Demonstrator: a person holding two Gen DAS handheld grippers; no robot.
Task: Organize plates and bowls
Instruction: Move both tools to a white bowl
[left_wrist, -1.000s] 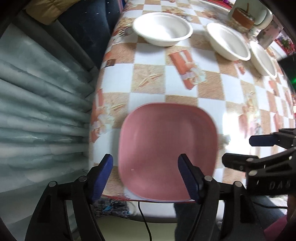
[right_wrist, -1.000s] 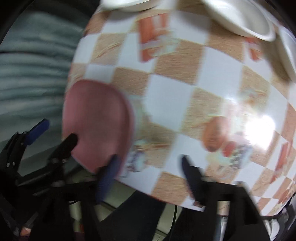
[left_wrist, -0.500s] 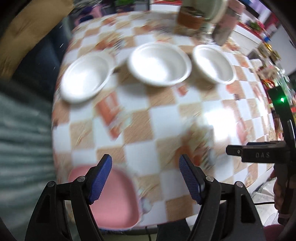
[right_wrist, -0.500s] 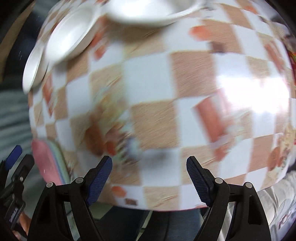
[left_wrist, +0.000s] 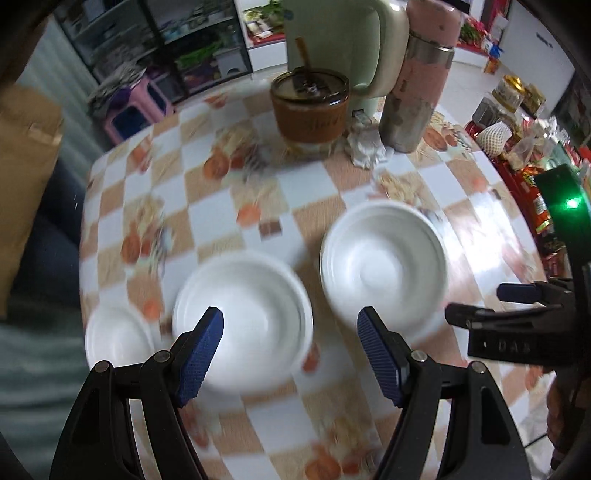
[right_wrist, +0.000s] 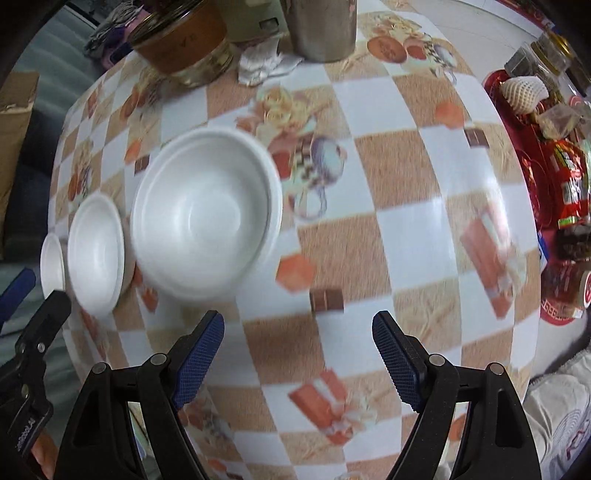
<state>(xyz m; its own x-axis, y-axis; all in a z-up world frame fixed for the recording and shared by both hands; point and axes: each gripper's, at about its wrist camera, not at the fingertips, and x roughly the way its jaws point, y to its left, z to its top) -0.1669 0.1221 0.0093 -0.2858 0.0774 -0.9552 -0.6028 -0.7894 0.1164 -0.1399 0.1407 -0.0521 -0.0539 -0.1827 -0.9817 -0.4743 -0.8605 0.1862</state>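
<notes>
The pink plate has dropped out of view; three white bowls (left_wrist: 242, 321) now lie beneath. The left gripper (left_wrist: 290, 356) and right gripper (right_wrist: 297, 360) both gape wide, empty, above the checked tablecloth (right_wrist: 406, 229).

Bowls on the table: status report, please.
Left gripper and right gripper open, empty. Three white bowls side by side, untouched. Nothing blocks them.

- From the left wrist we look steeply down past the left tongs (left_wrist: 290, 354) onto the worktop (left_wrist: 229, 206), close above the middle bowl (left_wrist: 245, 321), with the jar (left_wrist: 309, 107) at the far end.
- From the right wrist we look down past the right tongs (right_wrist: 297, 356) at bare checked cloth.
- Both views share the three white bowls, the jar (right_wrist: 183, 33) and each other's tongs at the frame edge.
</notes>
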